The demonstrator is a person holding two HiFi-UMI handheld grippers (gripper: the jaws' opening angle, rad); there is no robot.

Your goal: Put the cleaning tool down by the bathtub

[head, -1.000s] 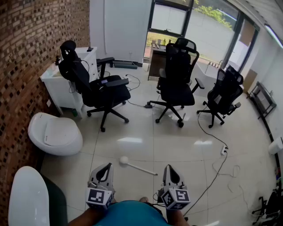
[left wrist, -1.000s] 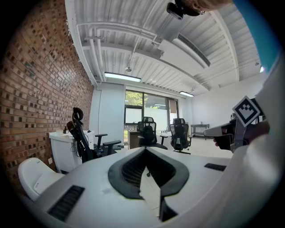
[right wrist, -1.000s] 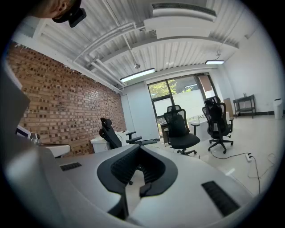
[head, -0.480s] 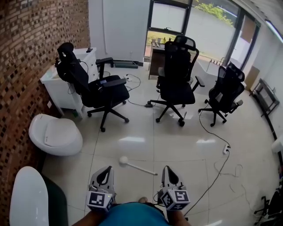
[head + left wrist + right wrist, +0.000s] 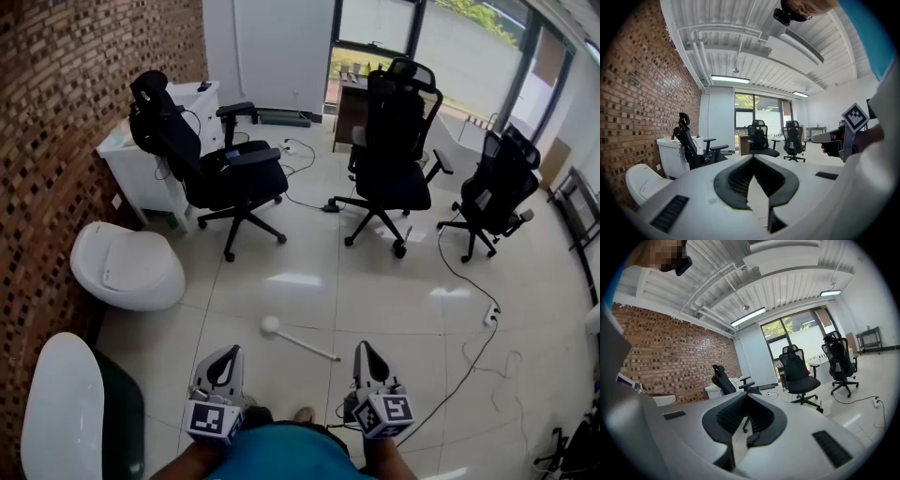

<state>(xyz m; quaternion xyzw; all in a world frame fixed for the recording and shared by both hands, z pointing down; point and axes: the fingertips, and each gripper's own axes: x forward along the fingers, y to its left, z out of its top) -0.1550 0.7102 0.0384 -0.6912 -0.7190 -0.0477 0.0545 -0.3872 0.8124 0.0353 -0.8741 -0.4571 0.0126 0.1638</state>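
white long-handled cleaning tool (image 5: 302, 340) lying on the tiled floor (image 5: 394, 309), just ahead of and between left gripper (image 5: 228, 356) and right gripper (image 5: 365, 353), both jaws together, holding nothing

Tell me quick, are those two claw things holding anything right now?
Left gripper: closed, holding nothing.
Right gripper: closed, holding nothing.
The cleaning tool lies on the floor, in neither one.
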